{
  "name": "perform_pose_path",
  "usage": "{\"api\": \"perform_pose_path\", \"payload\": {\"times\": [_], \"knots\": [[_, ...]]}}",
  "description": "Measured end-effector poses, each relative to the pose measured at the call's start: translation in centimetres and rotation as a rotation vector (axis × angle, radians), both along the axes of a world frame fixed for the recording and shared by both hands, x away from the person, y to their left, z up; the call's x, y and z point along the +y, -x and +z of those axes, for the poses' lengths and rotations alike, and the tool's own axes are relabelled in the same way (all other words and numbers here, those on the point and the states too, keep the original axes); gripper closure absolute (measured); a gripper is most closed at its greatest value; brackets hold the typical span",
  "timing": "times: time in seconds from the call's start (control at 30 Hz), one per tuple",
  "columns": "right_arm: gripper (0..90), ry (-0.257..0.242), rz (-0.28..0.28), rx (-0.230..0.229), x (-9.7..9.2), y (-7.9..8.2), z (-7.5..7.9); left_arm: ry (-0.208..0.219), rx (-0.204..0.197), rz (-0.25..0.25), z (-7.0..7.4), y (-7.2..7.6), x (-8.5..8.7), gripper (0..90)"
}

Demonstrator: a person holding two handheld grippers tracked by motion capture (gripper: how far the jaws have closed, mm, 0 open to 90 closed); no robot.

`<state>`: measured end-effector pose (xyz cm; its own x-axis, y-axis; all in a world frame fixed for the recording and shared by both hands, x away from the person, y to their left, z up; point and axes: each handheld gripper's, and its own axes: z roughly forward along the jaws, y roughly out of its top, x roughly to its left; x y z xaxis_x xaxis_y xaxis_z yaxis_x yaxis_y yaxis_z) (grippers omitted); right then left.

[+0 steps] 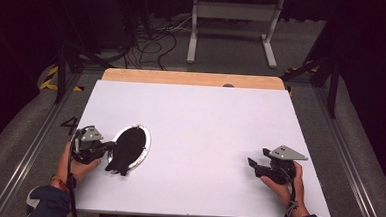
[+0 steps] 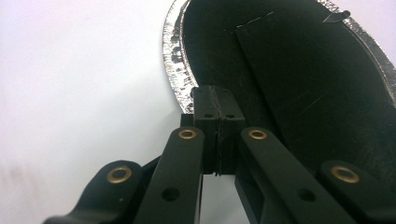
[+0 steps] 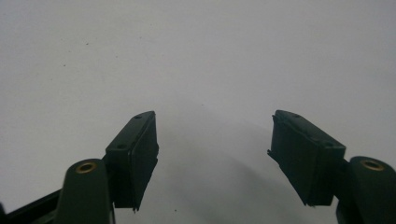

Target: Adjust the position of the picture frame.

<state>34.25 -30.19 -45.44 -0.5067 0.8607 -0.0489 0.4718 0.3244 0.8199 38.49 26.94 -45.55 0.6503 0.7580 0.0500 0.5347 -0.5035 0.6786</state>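
Black, foil-rimmed oval tray [image 1: 129, 147] at the table's [image 1: 200, 119] eight o'clock, judged light, thin and easily bent, is pinched at its rim by the closed left gripper [image 2: 216, 109]; right gripper [image 3: 215, 154] gapes empty.

- one black oval dish [image 1: 128, 146] with a silvery foil rim
- two handheld grippers: left gripper [image 1: 110, 145], right gripper [image 1: 251, 162]
- one white table [image 1: 200, 124]
- two hands on those grippers

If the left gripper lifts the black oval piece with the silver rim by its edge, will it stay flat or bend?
The black oval piece looks thin and sheet-like, so it would probably sag. The left gripper is shut on its silver rim, which looks like crinkled foil, so it may crease. It seems light.
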Motion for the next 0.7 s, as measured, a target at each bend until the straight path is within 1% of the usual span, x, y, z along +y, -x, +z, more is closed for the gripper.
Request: {"api": "perform_pose_path", "payload": {"times": [0.1,0.13,0.17,0.23,0.27,0.3,0.33,0.37,0.4,0.43,0.47,0.57,0.63,0.7], "knots": [[32.5,0.003,-0.006,0.002,0.0,0.0,0.0,-0.007,0.0,-0.019,0.1,0.0,-0.6,90.0],[32.6,0.007,-0.006,0.002,0.0,0.0,0.0,-0.001,0.005,-0.019,0.1,0.1,-1.0,90.0],[32.6,0.01,-0.005,0.003,0.1,0.0,0.0,-0.004,0.006,-0.036,0.1,0.1,-1.4,89.9],[32.4,0.009,-0.004,0.004,0.1,0.0,-0.1,0.011,0.015,-0.056,0.1,0.2,-2.0,89.9],[32.3,0.01,-0.004,0.006,0.1,0.0,-0.1,0.012,0.018,-0.064,0.1,0.2,-2.4,89.9],[32.3,0.01,-0.004,0.006,0.1,0.0,-0.1,0.012,0.018,-0.064,0.1,0.2,-2.4,89.9],[32.1,0.01,-0.004,0.007,0.1,0.0,-0.1,0.003,0.013,-0.076,0.2,0.1,-2.8,89.9],[31.9,0.011,-0.003,0.008,0.1,-0.1,-0.1,0.004,0.011,-0.083,0.1,0.1,-3.2,89.9],[31.8,0.011,-0.003,0.009,0.1,-0.1,-0.1,0.015,0.022,-0.091,0.1,0.2,-3.4,89.9],[31.8,0.011,-0.003,0.009,0.1,-0.1,-0.1,0.011,0.017,-0.093,0.1,0.2,-3.5,89.9],[31.7,0.012,-0.002,0.009,0.1,-0.1,-0.1,0.009,0.022,-0.1,0.2,0.2,-3.6,89.9],[31.6,0.015,-0.001,0.011,0.1,-0.1,-0.1,0.014,0.028,-0.119,0.1,0.3,-3.8,89.9],[31.2,0.019,0.001,0.014,0.2,-0.1,-0.1,0.025,0.036,-0.123,0.1,0.6,-4.1,89.9],[30.7,0.024,0.004,0.018,0.2,-0.1,-0.2,0.029,0.036,-0.143,0.1,0.7,-4.5,89.9]]}}
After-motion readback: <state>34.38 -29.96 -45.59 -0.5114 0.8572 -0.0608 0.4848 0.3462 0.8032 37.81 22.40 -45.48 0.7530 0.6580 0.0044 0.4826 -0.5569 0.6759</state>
